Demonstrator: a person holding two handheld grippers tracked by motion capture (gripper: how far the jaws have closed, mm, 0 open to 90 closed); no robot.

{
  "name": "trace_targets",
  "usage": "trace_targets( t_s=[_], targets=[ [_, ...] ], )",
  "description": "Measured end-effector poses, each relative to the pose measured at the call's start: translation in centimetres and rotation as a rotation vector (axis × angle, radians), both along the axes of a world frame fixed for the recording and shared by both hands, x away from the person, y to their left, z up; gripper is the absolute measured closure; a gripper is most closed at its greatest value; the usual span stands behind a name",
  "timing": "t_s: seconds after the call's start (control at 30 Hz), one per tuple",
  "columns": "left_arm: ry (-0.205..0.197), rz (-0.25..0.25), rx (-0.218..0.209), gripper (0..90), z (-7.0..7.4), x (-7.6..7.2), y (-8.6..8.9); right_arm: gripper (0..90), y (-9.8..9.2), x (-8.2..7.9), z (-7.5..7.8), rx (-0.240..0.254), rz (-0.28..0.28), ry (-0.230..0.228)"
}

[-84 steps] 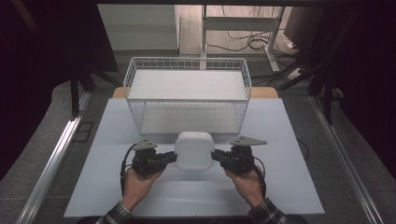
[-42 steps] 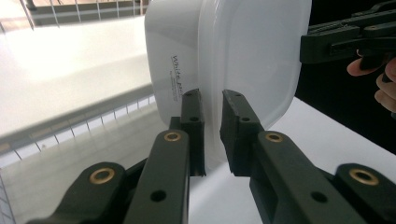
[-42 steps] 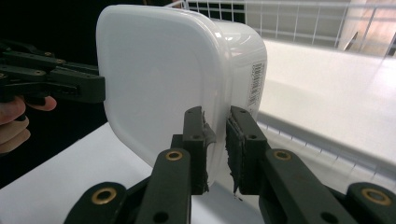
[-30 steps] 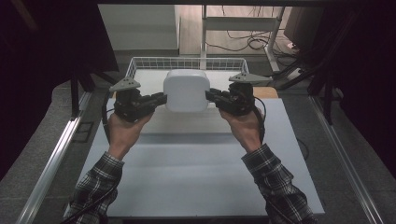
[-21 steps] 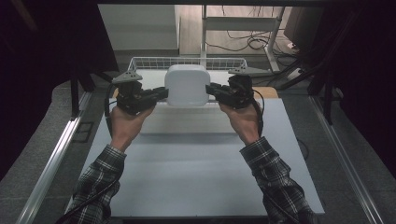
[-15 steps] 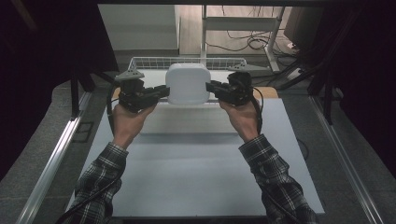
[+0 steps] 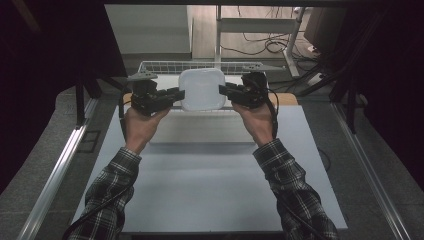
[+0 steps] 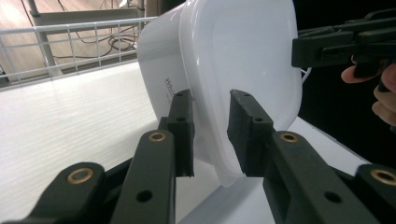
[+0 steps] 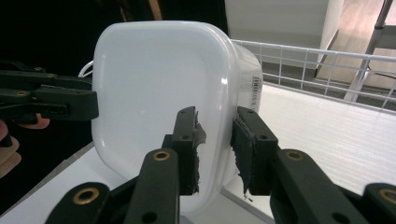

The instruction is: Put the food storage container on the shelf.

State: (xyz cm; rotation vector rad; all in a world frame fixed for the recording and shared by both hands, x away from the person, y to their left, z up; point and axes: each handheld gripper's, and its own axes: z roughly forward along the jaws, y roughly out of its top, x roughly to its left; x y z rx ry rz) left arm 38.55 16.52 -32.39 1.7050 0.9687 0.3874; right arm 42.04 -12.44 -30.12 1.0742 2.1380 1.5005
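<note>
A white rounded plastic container (image 7: 202, 89) stands tipped on its side in the wire basket (image 7: 165, 65), its broad face toward me. My left gripper (image 7: 179, 94) is at its left edge and my right gripper (image 7: 223, 91) at its right edge. In the left gripper view the container's rim (image 8: 211, 116) runs between the pads with a gap showing, and those jaws have just been opening. The right gripper view shows the same: the rim (image 9: 219, 107) lies between pads that have just been opening and stand apart from it. The container's lower edge is down at the basket's white floor (image 8: 70, 121).
The basket's wire wall (image 9: 317, 56) rises behind the container. The pale table top (image 7: 210, 180) stretches toward the person, whose plaid sleeves (image 7: 295, 190) reach across it. Behind the basket stand a metal frame (image 7: 260, 25) and floor cables. Dark curtains hang at both sides.
Both hands carried the container from the near table up and away into the basket. In the last half second they shifted slightly farther in, with the container sitting lower.
</note>
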Motion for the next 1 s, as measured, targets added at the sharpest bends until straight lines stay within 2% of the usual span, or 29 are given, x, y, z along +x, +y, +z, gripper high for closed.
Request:
trace_targets(
  t_s=[0.2,0.4,0.6,0.87,1.0],
  targets=[
    [-0.004,0.011,0.022,67.2,0.2,0.5,-0.3,66.3,0.3,0.4,0.0,-0.012,-0.005,-0.006],
    [-0.002,0.015,0.038,60.0,-0.1,0.9,-0.7,60.9,0.7,0.7,-0.1,-0.038,-0.019,-0.018],
    [0.013,0.016,0.031,57.6,-0.3,1.5,-0.7,56.7,1.0,1.0,-0.1,-0.051,-0.023,-0.024],
    [0.015,0.019,0.047,50.4,-0.2,2.0,-1.1,50.2,1.4,1.6,-0.2,-0.069,-0.033,-0.03],
    [0.022,0.021,0.04,46.4,-0.2,2.4,-1.2,47.0,1.7,1.8,-0.3,-0.098,-0.043,-0.05]
  ],
)
